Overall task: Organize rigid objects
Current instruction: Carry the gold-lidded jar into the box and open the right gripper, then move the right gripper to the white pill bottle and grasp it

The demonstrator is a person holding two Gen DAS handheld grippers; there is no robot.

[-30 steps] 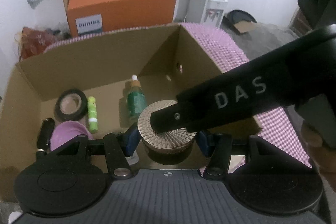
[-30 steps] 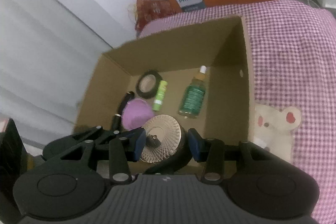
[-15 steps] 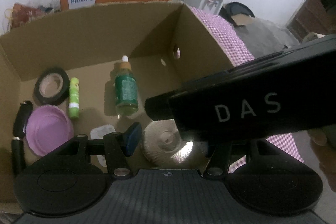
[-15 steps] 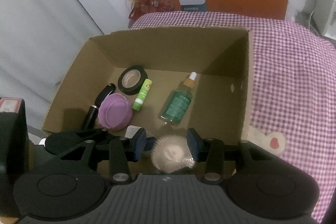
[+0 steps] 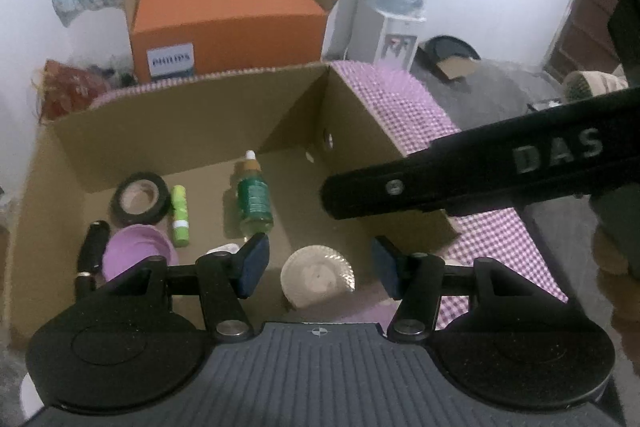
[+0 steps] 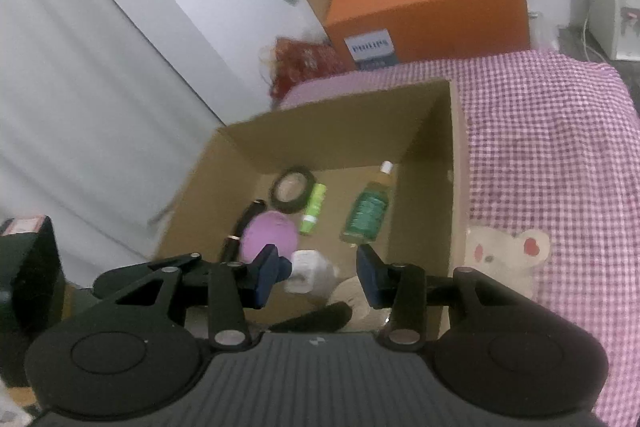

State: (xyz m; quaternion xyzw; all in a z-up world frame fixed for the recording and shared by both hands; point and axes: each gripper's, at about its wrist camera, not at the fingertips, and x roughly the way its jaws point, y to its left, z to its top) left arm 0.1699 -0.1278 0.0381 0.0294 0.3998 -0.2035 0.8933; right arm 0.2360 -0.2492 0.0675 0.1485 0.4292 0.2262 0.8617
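Cardboard box (image 5: 192,131) fills the left wrist view, and on its floor near the front lies the round ribbed tin (image 5: 318,275), its pale face up, between and below the spread blue pads of the left gripper (image 5: 318,267), which grips nothing. Judging by its look, the tin is stiff, light and somewhat slick on its ridged rim, so it would best be pinched across its width at the sides, not on the flat face. A second earlier the same tin sat clamped between these pads with its patterned lid showing; now it rests free on the box floor. Beside it lie a green bottle (image 5: 253,197), a lime stick (image 5: 179,213), a tape roll (image 5: 140,198) and a purple lid (image 5: 138,253). From the right wrist view, the right gripper (image 6: 316,273) hangs spread and empty above the box (image 6: 320,131), the tin (image 6: 352,291) only partly visible under its pads; earlier it hovered closer over the tin.
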